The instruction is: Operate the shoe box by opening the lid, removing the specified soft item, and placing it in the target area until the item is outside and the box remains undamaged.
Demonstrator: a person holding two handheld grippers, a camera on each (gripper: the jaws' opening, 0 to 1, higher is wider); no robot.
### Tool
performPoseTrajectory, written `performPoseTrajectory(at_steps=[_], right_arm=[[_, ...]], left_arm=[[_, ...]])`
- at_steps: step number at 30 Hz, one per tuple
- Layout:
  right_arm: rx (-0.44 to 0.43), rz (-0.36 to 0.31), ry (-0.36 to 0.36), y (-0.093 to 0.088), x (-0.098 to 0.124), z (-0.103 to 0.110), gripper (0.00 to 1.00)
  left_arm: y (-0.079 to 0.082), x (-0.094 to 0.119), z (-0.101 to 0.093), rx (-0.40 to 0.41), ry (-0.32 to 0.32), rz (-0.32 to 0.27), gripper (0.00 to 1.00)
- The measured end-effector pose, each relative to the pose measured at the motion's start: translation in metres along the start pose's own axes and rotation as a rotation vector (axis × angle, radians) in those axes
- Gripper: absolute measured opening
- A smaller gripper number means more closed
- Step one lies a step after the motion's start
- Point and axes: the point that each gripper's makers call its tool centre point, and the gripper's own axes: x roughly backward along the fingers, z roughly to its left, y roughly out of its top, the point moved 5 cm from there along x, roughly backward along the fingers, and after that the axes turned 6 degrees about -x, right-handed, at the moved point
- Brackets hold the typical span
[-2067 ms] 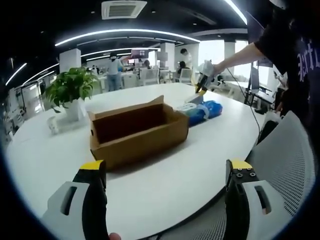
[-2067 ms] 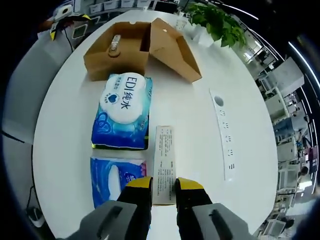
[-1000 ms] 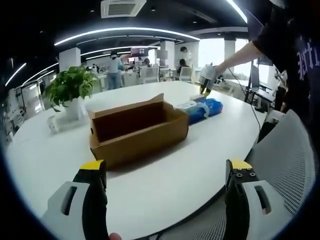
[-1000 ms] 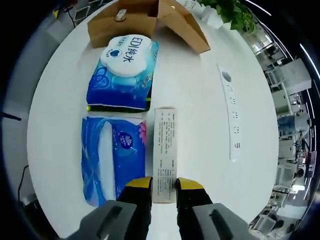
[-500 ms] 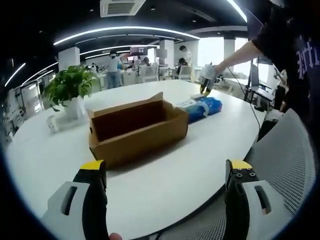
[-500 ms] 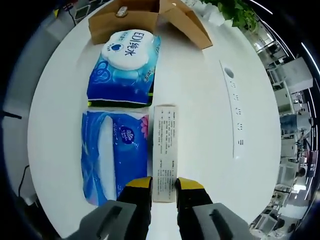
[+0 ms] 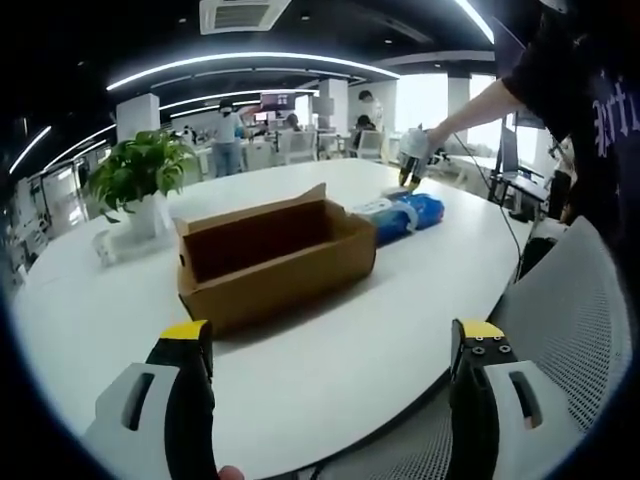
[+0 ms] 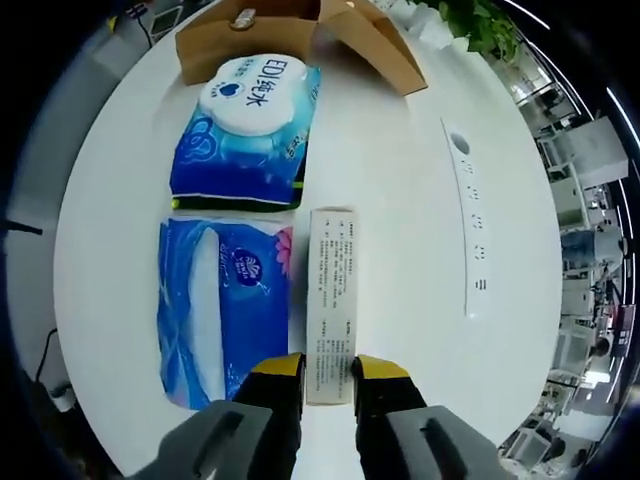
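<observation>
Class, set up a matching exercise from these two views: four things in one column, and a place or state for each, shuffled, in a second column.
1. shoe box
2. slim carton
3. plant
4. left gripper

A. between the right gripper's jaws
B. open, holding nothing
C. lid open, on the table
D. in a white pot beyond the box

Pairs: 1-C, 2-A, 3-D, 4-B
</observation>
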Motion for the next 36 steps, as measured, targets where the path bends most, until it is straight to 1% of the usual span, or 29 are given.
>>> performPoseTrajectory(at_steps=[5, 11, 14, 17, 21, 24, 28, 30, 32, 36], right_arm=[[-0.005, -0.003, -0.024, 0.001, 0.001, -0.003, 0.17], [-0.014, -0.01, -0.036, 0.002, 0.003, -0.004, 0.2], [-0.032, -0.018, -0.044, 0.003, 0.005, -0.004, 0.26], [-0.045, -0.025, -0.053, 0.003, 0.01, -0.004, 0.27], [-0.08, -0.044, -0.073, 0.003, 0.017, -0.003, 0.36], [-0.107, -0.064, -0.072, 0.004, 0.022, 0.0, 0.38], [-0.126, -0.071, -0.079, 0.004, 0.027, 0.003, 0.41], [-0.141, -0.086, -0.085, 0.006, 0.03, 0.006, 0.43], [-0.155, -0.1, -0.087, 0.007, 0.031, 0.004, 0.46], [-0.201, -0.142, -0.096, 0.013, 0.04, 0.009, 0.52]], left_arm=[[0.0, 0.0, 0.0, -0.001, -0.001, 0.002, 0.98], [0.0, 0.0, -0.001, -0.003, -0.002, 0.001, 0.98], [0.001, 0.0, -0.001, -0.006, 0.0, 0.001, 0.99], [0.001, -0.001, -0.001, -0.006, -0.001, 0.0, 0.98], [0.002, -0.001, -0.002, -0.01, -0.008, -0.002, 0.99], [0.002, -0.001, -0.002, -0.009, -0.013, -0.006, 0.99], [0.003, 0.0, -0.002, -0.005, -0.014, -0.016, 0.99], [0.004, 0.0, -0.003, 0.0, -0.015, -0.026, 0.99], [0.005, 0.001, -0.002, 0.002, -0.015, -0.029, 0.99], [0.004, 0.001, -0.002, -0.002, -0.019, -0.031, 0.99]])
